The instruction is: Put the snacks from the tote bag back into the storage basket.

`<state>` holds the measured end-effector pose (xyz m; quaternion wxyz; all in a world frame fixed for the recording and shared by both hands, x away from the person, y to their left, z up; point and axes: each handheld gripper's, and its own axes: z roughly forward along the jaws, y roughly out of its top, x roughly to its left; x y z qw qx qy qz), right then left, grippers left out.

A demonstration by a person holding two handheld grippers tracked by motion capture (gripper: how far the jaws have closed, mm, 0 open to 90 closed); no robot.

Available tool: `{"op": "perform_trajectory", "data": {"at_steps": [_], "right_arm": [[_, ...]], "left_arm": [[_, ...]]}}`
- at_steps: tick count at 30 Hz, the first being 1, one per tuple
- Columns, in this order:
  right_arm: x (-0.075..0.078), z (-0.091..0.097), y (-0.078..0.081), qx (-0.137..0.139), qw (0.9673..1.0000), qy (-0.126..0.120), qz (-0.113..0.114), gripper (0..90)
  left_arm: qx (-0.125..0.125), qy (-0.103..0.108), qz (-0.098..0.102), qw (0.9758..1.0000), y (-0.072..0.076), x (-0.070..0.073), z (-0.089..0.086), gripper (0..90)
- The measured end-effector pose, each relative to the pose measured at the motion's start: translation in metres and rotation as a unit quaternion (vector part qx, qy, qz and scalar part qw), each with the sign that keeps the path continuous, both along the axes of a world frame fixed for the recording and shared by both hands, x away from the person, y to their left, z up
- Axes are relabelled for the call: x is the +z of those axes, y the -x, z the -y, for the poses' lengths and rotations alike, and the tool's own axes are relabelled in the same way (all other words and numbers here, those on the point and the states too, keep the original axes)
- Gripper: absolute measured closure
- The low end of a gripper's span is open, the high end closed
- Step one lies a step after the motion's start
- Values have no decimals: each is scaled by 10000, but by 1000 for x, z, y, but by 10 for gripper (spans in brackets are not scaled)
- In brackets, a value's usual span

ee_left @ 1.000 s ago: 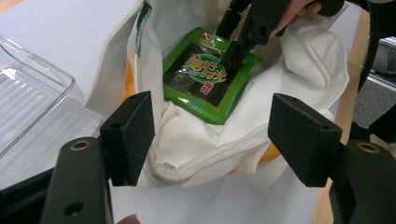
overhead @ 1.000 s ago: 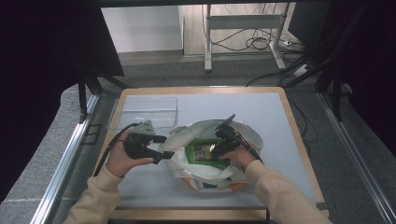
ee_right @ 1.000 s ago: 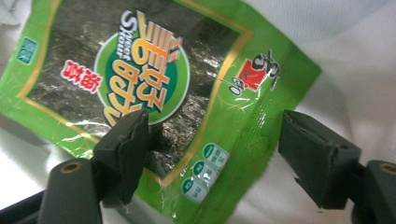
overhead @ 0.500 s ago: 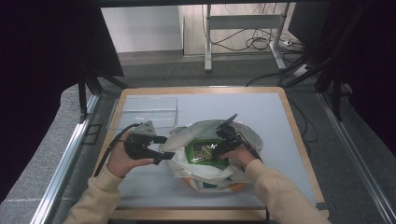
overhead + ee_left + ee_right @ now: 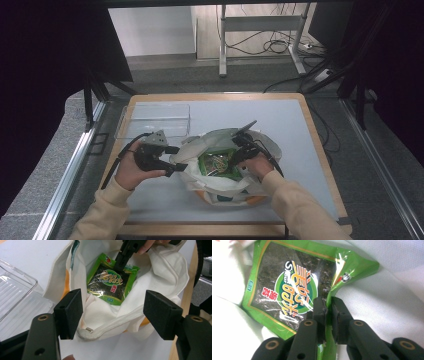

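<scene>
Right claw [image 5: 327, 305] just clamped onto the edge of the green snack pack [image 5: 284, 290] inside the white bag [image 5: 160, 272] (left claw [image 5: 112, 312] w/ jaws wide, bag rim between them).

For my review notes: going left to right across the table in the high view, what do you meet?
Left gripper → white cloth bag → green seaweed packet inside it → right gripper pinching the packet's edge.

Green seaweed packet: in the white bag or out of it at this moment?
In. The green seaweed packet lies inside the open white bag, cloth around it; the right gripper, jaws just closed, pinches its edge.
</scene>
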<state>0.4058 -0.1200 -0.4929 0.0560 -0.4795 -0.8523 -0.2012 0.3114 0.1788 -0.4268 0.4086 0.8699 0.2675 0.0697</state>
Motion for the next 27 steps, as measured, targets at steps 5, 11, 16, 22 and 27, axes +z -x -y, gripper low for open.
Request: {"op": "perform_trajectory", "data": {"at_steps": [5, 11, 16, 22, 27], "right_arm": [[6, 1, 2, 9, 9999, -137, 76, 856], [20, 7, 8, 55, 9994, -273, 216, 855], [34, 15, 14, 20, 9989, -330, 339, 855], [47, 24, 19, 34, 9978, -421, 502, 855], [54, 25, 24, 215, 9963, -436, 706, 855]], "left_arm": [[-33, -58, 17, 10000, 0, 1, -1, 316], [-35, -56, 9, 10000, 0, 0, 0, 317], [-33, -60, -4, 10000, 0, 0, 0, 317], [0, -14, -14, 10000, 0, -1, 1, 316], [-39, -63, 7, 10000, 0, 0, 0, 316]]}}
